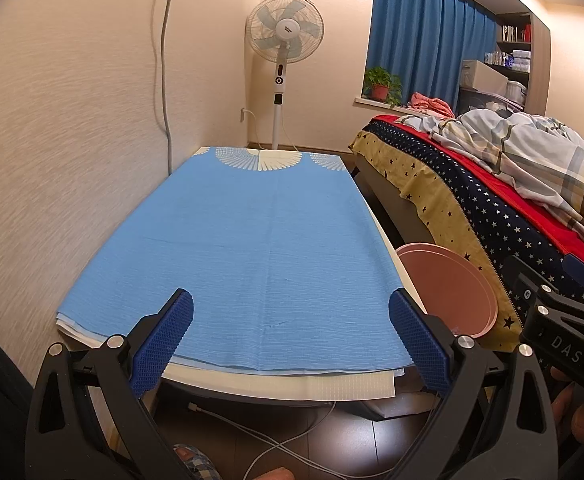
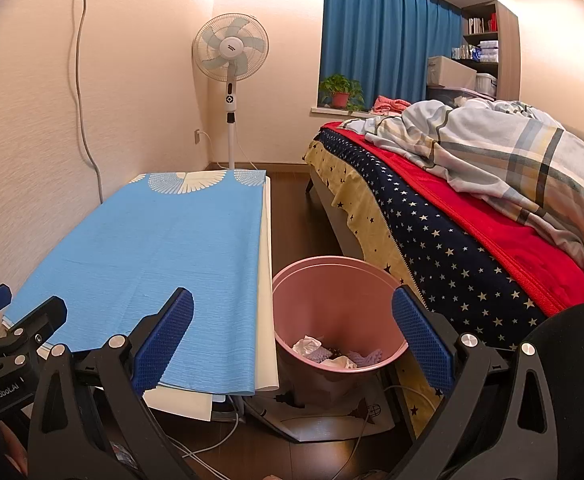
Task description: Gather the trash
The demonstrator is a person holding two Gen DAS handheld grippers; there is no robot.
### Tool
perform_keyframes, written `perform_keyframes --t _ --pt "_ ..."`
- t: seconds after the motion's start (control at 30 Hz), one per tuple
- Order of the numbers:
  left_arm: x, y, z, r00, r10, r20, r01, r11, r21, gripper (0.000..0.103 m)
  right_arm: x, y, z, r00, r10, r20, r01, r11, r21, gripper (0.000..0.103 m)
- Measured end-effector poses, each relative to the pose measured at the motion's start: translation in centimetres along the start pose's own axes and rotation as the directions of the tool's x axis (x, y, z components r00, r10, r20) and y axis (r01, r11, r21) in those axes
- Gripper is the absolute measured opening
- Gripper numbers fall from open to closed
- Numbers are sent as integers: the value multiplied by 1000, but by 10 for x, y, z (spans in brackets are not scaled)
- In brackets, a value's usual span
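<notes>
Left gripper [image 1: 291, 334] & right gripper [image 2: 292, 334]: fingers wide apart, holding nothing. Pink bin [image 2: 333, 280] w/ crumpled trash [image 2: 307, 346] on floor by table's [image 2: 267, 240] right edge. Gripper bodies read "GenRobot.AI", "DAS".

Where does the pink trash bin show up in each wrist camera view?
Left wrist: pink trash bin at lower right, cut off by the table edge, insides hidden.
Right wrist: bin at lower centre between table and bed, crumpled trash inside.
Shared landmark: standing fan at the back wall.
</notes>
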State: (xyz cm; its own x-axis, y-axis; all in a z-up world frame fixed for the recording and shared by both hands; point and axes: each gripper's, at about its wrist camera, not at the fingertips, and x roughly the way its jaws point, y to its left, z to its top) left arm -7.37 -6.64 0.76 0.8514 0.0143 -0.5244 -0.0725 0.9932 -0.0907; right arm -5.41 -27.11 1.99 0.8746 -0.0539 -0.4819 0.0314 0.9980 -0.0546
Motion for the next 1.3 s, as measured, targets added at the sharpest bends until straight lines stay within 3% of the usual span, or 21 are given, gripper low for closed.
perform_keyframes --t 1.3 --pt "1 -4 2 1000 2 4 -2 1000 -17 95 0 2 0 1000 0 2 0 1000 -4 98"
